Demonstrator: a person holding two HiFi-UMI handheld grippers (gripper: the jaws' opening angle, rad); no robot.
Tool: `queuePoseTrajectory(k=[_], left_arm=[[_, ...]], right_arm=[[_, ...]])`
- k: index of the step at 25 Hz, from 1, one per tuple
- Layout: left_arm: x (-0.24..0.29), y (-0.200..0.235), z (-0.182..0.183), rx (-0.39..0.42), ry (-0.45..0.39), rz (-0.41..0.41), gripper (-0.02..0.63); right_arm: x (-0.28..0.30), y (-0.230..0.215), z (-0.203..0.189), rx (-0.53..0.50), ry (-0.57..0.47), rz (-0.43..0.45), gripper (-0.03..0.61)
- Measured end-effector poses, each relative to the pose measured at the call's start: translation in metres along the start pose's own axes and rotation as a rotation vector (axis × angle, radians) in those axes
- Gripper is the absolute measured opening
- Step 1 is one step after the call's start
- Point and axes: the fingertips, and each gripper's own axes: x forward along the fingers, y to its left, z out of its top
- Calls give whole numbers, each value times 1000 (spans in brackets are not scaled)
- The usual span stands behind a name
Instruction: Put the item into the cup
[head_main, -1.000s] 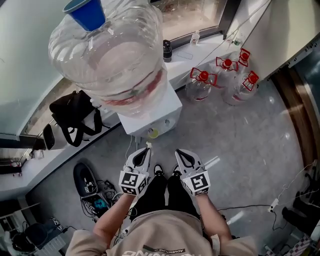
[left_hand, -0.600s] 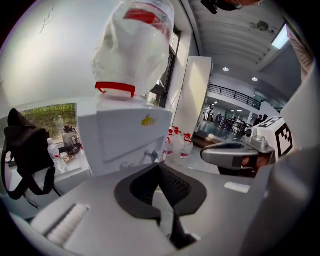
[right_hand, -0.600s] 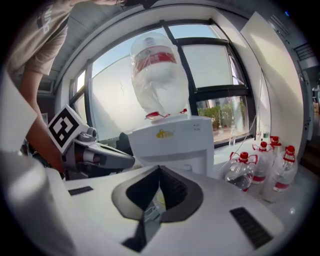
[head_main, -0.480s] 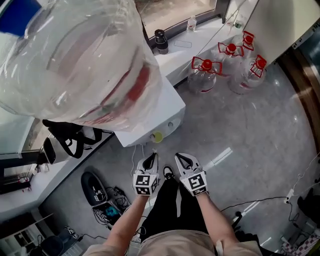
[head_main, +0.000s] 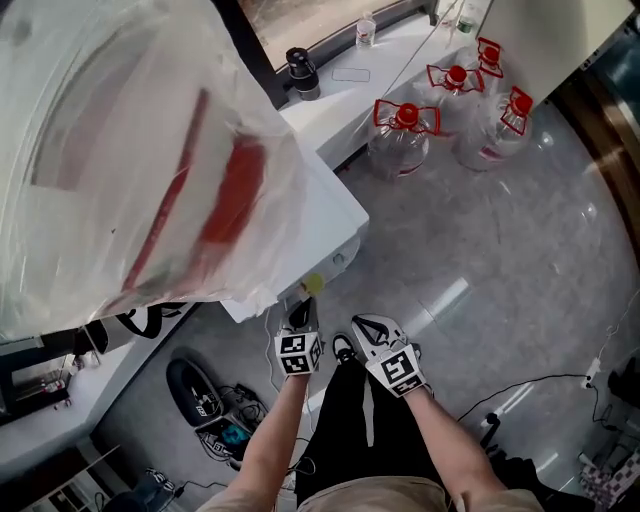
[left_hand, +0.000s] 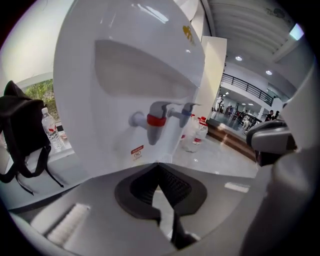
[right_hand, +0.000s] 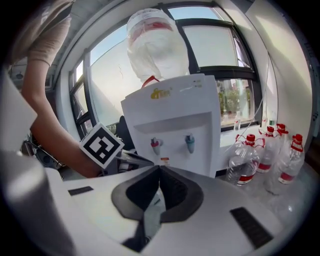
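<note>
No cup or loose item shows in any view. A white water dispenser (head_main: 320, 225) stands in front of me with a big clear bottle (head_main: 130, 150) on top. In the left gripper view its red tap (left_hand: 155, 123) and a second tap (left_hand: 188, 111) are close ahead. The right gripper view shows the whole dispenser (right_hand: 175, 130) farther off. My left gripper (head_main: 299, 309) is shut and empty, its tip just below the dispenser's front. My right gripper (head_main: 363, 323) is shut and empty beside it, a little farther back. The jaws meet in both gripper views (left_hand: 158, 165) (right_hand: 160, 168).
Three clear water jugs with red caps (head_main: 400, 135) stand on the grey floor to the dispenser's right. A black jar (head_main: 300, 70) sits on the white ledge behind. A black bag (left_hand: 20, 130) hangs at the left. Shoes (head_main: 195, 390) and cables lie by my feet.
My head has moved closer to the dispenser, so the bottle now fills the upper left. The left gripper has moved forward toward the dispenser's front. Both grippers stay shut.
</note>
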Motion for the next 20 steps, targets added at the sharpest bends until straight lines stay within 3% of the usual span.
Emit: queuePoseTrajectory(k=[7, 12, 20], left_arm=[[19, 9, 4, -52, -25, 8, 8], [32, 14, 6, -91, -30, 26, 9], [45, 22, 8, -82, -20, 49, 9]], right_arm=[[36, 5, -13, -74, 74, 64, 11], [40, 6, -15, -57, 73, 82, 11], [33, 3, -31, -43, 101, 105, 11]])
